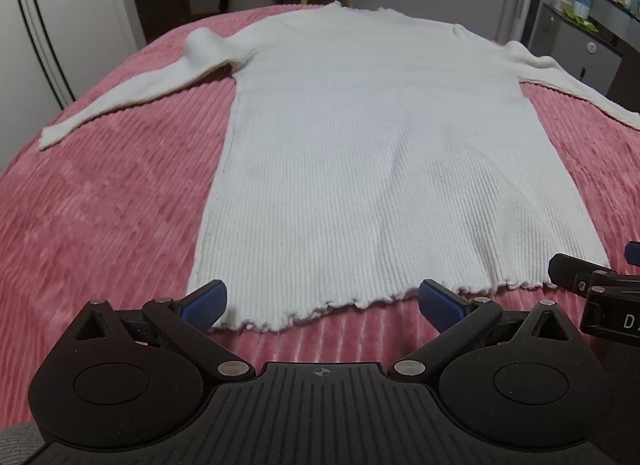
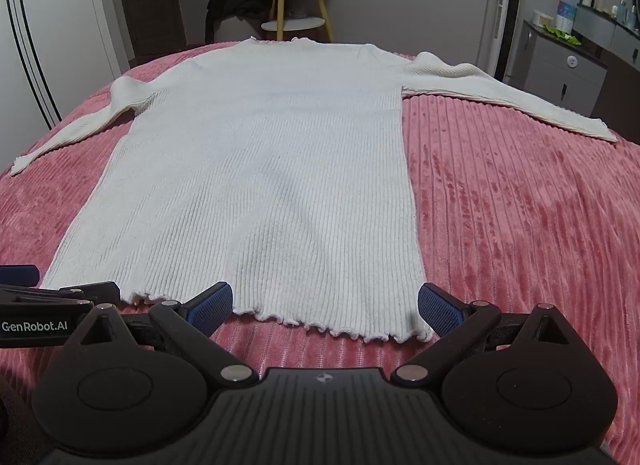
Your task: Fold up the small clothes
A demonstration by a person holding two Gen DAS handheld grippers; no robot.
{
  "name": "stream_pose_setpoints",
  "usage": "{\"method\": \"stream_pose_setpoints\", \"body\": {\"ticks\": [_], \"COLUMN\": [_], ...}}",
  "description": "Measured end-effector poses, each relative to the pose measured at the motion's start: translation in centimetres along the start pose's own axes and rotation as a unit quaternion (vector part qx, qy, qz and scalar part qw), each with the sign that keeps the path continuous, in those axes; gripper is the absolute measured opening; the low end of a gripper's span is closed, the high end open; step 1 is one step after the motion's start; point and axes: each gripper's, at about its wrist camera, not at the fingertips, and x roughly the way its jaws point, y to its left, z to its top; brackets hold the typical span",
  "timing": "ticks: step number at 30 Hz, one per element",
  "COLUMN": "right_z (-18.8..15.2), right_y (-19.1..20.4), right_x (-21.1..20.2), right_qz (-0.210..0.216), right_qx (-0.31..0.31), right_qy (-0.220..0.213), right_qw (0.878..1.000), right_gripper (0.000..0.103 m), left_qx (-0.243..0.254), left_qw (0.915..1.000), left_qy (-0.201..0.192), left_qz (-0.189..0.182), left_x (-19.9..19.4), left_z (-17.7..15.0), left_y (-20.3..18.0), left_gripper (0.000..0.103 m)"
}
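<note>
A white ribbed long-sleeve sweater point(image 1: 360, 153) lies flat on a pink ribbed bedspread point(image 1: 100, 225), hem toward me, collar at the far end, both sleeves spread out to the sides. It also shows in the right wrist view point(image 2: 264, 185). My left gripper point(image 1: 322, 301) is open and empty, its blue-padded fingers just short of the hem's left half. My right gripper point(image 2: 324, 303) is open and empty at the hem's right half. Each gripper's side shows at the edge of the other's view.
The pink bedspread point(image 2: 520, 225) fills both views. Beyond the bed stand a yellow-legged side table point(image 2: 296, 5) with dark clothing point(image 2: 236, 1) beside it, and a grey cabinet point(image 2: 560, 69) at the right holding bottles. A white wardrobe point(image 1: 48, 25) is at the left.
</note>
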Motion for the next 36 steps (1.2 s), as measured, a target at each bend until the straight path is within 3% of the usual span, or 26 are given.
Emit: {"method": "stream_pose_setpoints", "body": {"ticks": [36], "right_z": [0.01], "right_y": [0.12], "right_x": [-0.17], "right_qz": [0.000], "right_qx": [-0.001], "right_qy": [-0.003], "right_qw": [1.000], "right_gripper": [0.099], "left_qx": [-0.001], "left_qw": [1.0000], "left_qy": [0.002], "left_qz": [-0.002], "left_x": [0.01], "left_z": [0.01], "left_y": [0.02], "left_gripper": [0.103]}}
